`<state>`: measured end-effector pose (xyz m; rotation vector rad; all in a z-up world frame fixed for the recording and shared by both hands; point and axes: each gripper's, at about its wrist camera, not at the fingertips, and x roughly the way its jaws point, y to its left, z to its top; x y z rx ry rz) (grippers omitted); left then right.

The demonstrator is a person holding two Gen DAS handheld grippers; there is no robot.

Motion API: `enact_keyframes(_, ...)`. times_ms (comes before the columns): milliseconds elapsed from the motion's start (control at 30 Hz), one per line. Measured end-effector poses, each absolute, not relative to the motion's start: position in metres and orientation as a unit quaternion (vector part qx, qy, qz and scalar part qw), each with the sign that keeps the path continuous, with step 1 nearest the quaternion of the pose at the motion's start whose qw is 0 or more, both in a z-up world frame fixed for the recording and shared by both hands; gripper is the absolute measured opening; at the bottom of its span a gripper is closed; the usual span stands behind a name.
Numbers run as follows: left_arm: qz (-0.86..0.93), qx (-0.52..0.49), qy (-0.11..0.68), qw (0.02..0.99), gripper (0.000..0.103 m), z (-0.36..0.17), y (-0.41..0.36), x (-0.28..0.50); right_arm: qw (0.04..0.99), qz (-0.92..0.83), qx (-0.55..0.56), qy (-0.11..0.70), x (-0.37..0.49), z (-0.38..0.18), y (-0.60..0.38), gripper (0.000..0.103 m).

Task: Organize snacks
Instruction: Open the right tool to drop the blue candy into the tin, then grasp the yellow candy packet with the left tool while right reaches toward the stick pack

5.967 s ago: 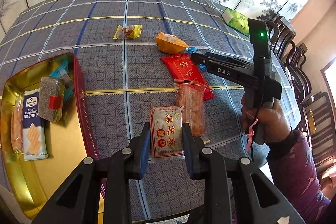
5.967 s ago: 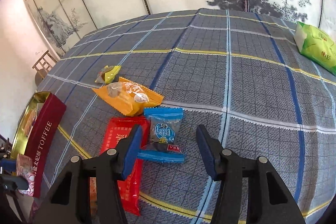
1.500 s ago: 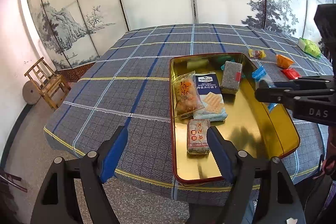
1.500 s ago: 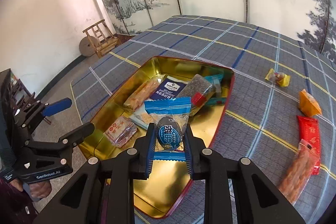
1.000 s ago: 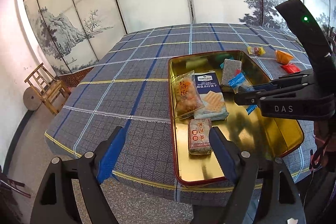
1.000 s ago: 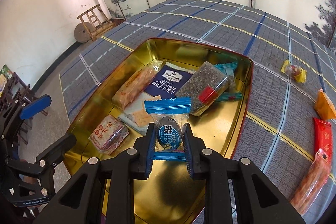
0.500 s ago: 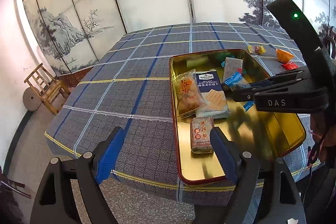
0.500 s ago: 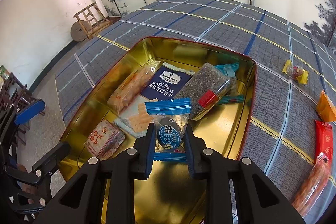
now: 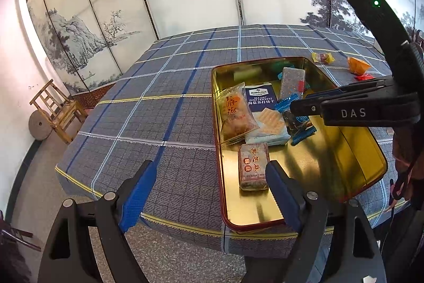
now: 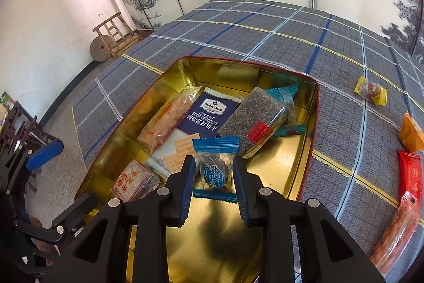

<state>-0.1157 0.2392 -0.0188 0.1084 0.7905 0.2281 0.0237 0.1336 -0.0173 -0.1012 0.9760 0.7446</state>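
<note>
from the left wrist view, the left tool [image 9: 209, 192] stands wide with nothing between its blue pads, poised over the near edge of the table [image 9: 164, 108] and its grey plaid cloth. the gold tin [image 9: 352, 155] with its red rim sits on the table to the right. in it lie an orange-printed clear packet [image 9: 235, 113], a navy soda cracker pack [image 9: 261, 102] partly under that packet, a grey seed bar [image 9: 291, 82] further back, and a brown sesame cake packet [image 9: 253, 166] at the near end. the right tool [image 9: 299, 110] reaches in from the right over the tin, with the blue-edged snack packet [image 9: 296, 118] at its tip, low over the gold floor beside the crackers. beyond the tin, a yellow candy [image 9: 322, 57] and an orange packet [image 9: 357, 65] lie on the cloth.

from the right wrist view, the right tool [image 10: 214, 177] has its jaws narrow and has just been easing them apart; the blue-edged snack packet [image 10: 214, 171] sits between the pads, above the bare middle of the gold tin [image 10: 304, 150]. whether the pads press it i cannot tell for sure. ahead of it lie the seed bar [image 10: 254, 121], the cracker pack [image 10: 206, 116] and the long orange packet [image 10: 164, 121]; the sesame cake packet [image 10: 135, 182] is at the left. outside the tin on the right, a red packet [image 10: 410, 174], a clear packet of orange sticks [image 10: 394, 235], the orange packet [image 10: 412, 131] and the yellow candy [image 10: 371, 92] rest on the cloth. the left tool [image 10: 61, 177] shows at the far left, wide.
</note>
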Motion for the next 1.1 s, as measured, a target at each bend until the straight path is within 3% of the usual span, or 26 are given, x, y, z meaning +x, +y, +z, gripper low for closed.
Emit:
enact_keyframes(533,0.113,0.06,0.384,0.914,0.082,-0.02,0.238,-0.119,0.866,0.337,0.016,0.37,0.002,0.009,0.061,0.047)
enact_keyframes(667,0.115,0.061,0.383,0.914,0.082,-0.018,0.237,-0.119,0.887,0.295,0.015,0.356,-0.003,0.007,0.016,0.057)
enact_keyframes(1100,0.105,0.093,0.376,0.916,0.083,-0.002,0.213,-0.113,0.914,0.092,0.045,0.392,0.017,-0.039,-0.144,0.069)
